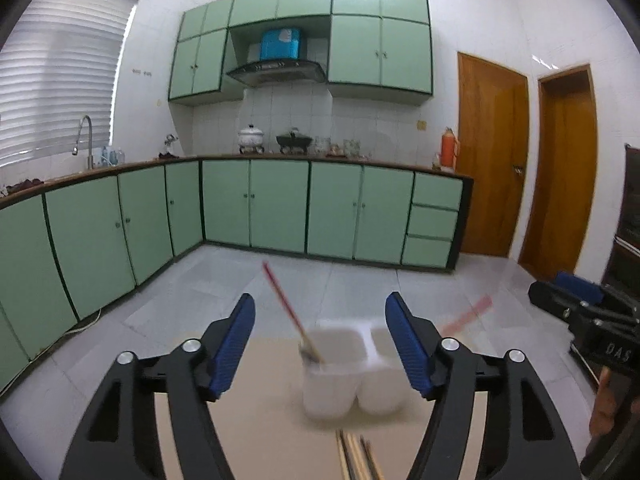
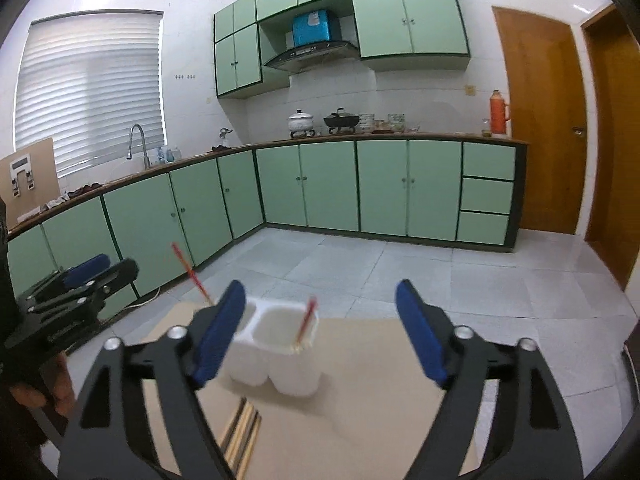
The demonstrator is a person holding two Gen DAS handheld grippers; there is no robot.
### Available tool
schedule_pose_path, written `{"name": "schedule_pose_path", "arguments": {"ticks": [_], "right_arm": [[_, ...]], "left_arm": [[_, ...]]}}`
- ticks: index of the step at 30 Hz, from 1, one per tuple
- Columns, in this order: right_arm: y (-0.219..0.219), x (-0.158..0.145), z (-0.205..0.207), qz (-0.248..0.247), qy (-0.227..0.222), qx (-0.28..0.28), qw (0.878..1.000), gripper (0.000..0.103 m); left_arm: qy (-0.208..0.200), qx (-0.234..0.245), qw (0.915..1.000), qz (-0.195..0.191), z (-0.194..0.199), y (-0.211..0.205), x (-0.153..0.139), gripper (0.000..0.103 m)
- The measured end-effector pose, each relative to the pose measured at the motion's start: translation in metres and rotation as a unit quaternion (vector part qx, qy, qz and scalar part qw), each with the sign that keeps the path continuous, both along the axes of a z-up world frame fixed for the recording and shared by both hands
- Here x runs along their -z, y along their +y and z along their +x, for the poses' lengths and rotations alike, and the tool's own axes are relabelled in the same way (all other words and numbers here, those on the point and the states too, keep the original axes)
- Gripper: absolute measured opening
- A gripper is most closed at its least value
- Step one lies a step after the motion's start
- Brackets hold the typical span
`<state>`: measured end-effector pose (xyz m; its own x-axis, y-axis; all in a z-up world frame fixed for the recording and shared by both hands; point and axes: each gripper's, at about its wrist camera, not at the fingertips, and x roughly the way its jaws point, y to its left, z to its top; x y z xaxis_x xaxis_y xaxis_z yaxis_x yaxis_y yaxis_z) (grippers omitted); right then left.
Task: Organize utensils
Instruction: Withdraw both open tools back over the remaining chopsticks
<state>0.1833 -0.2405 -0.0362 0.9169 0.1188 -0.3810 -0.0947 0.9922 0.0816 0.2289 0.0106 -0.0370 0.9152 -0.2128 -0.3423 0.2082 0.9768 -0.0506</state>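
Observation:
A white two-compartment utensil holder stands on a tan table. A red-topped chopstick leans in its left compartment. Another red-topped chopstick leans in its right compartment. Several loose chopsticks lie on the table in front of the holder. My left gripper is open and empty, above and before the holder. My right gripper is open and empty, just right of it.
The table's far edge drops to a grey tiled floor. Green kitchen cabinets run along the back and left. Wooden doors stand at the right. The other gripper shows at each view's side.

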Motion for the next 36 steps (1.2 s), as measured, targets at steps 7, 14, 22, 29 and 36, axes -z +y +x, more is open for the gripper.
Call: {"name": "schedule_pose_path", "arguments": {"ticks": [7,14,22,29,36], "right_arm": [[0.013,0.065,-0.073,0.007,0.056,0.006,0.998,0.083],[0.039,0.122,-0.114,0.015,0.109,0.012,0.994,0.08],[0.07,0.158,-0.133,-0.008,0.157,-0.029,0.987,0.07],[0.089,0.176,-0.146,-0.027,0.187,-0.062,0.98,0.061],[0.101,0.185,-0.147,-0.054,0.208,-0.074,0.974,0.058]], "left_arm": [[0.062,0.005,0.9979,0.021,-0.069,0.006,0.059,0.073],[0.113,0.001,0.9931,0.03,-0.106,0.008,0.113,0.073],[0.16,0.002,0.985,0.066,-0.131,0.019,0.159,0.073],[0.178,0.003,0.9822,0.06,-0.139,0.021,0.172,0.073],[0.185,0.009,0.9812,0.055,-0.14,0.018,0.176,0.073]]}}
